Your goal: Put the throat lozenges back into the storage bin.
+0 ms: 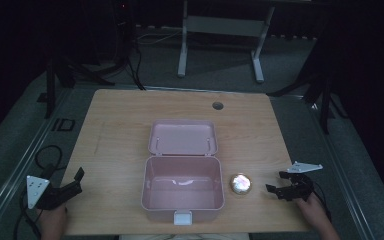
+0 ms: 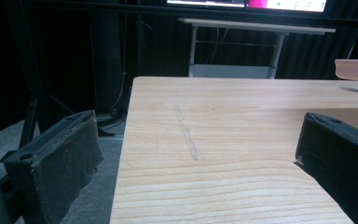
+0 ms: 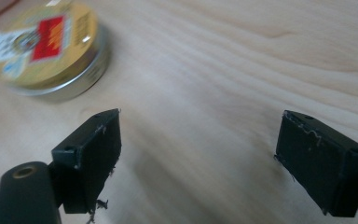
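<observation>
At a wooden table [image 1: 115, 130], a person's right gripper [image 1: 276, 183] hangs low over the near right part of the tabletop, its two black jaws spread wide with bare wood between them and nothing held. Just ahead of that claw and off to its left in the right gripper view lies a flat round tin [image 3: 51, 49], gold-lidded with a red and white label, resting on the wood and clear of both jaws. From the high view the same tin [image 1: 241, 184] sits between the right gripper and a pink box [image 1: 183, 192], close beside the box's right wall. The box stands open, its lid [image 1: 182, 137] laid back flat on the side away from the person and a white latch [image 1: 182, 217] on its near wall. Well beyond the box, at the table's near left corner, the left gripper [image 1: 78, 179] is held by the other hand, its jaws likewise parted wide and gripping nothing, with plain tabletop stretching ahead of them. A small round hole [image 1: 217, 105] marks the table's far edge.
</observation>
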Demonstrator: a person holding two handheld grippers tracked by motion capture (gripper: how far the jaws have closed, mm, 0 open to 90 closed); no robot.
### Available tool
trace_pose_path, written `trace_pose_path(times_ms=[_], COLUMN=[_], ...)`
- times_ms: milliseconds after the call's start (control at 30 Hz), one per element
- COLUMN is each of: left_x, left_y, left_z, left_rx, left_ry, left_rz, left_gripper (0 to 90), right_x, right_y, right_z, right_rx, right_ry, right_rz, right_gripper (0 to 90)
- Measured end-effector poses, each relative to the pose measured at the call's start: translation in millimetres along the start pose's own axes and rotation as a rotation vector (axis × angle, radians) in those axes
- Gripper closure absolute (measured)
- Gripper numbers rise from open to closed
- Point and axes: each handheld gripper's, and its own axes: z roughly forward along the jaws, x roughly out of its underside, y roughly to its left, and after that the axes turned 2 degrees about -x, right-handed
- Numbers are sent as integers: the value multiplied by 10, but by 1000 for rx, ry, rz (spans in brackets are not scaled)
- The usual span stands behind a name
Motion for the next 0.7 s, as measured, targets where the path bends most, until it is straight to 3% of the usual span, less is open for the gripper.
trace_pose_path(times_ms=[233,433,700], left_x=[1,1,1], left_y=[-1,-3,-1], left_z=[-1,-2,-3], left_rx=[1,-1,0], left_ry=[-2,-3,-3], left_rz=[1,2,2], left_gripper=[4,4,4], right_x=[-148,-259,-424], right_y=[79,195,342], right_z=[-41,-9,-12], right_rx=[-41,-29,-38], right_ry=[205,408,682], right_rz=[-118,-232,-312], right_gripper=[137,137,138])
